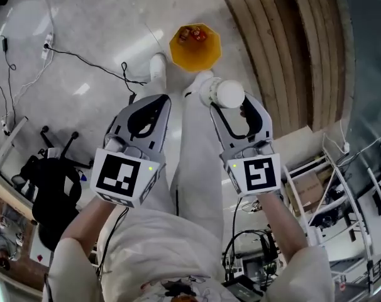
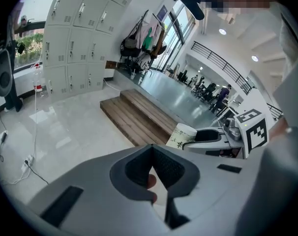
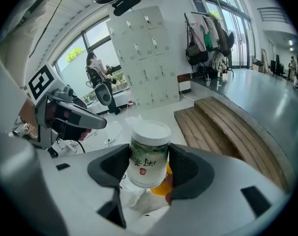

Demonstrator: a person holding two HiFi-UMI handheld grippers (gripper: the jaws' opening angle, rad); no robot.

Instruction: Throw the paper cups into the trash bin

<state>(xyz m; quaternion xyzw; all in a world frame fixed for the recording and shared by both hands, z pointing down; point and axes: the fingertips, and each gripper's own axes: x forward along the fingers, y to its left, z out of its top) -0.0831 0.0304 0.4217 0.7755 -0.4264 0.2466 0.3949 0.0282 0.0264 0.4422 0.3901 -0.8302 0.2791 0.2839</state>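
Grasp: right tongs (image 3: 149, 165) pinched white printed paper cup (image 3: 149, 151) upright over yellow octagonal trash bin (image 1: 201, 56), likely for release | left tongs (image 2: 151, 147) pressed together, empty.

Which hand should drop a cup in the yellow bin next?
Right. The right gripper grips the paper cup in its jaws, near the yellow bin; the left gripper is shut, empty.

Bright in here! Daylight floods in from windows (image 3: 82, 50) ahead-left of the right gripper (image 3: 149, 165), glaring white off the floor (image 1: 83, 30) below. Shadows are soft. The cup (image 3: 149, 151) looks crisp; both gripper views bulge, going black at the rims.
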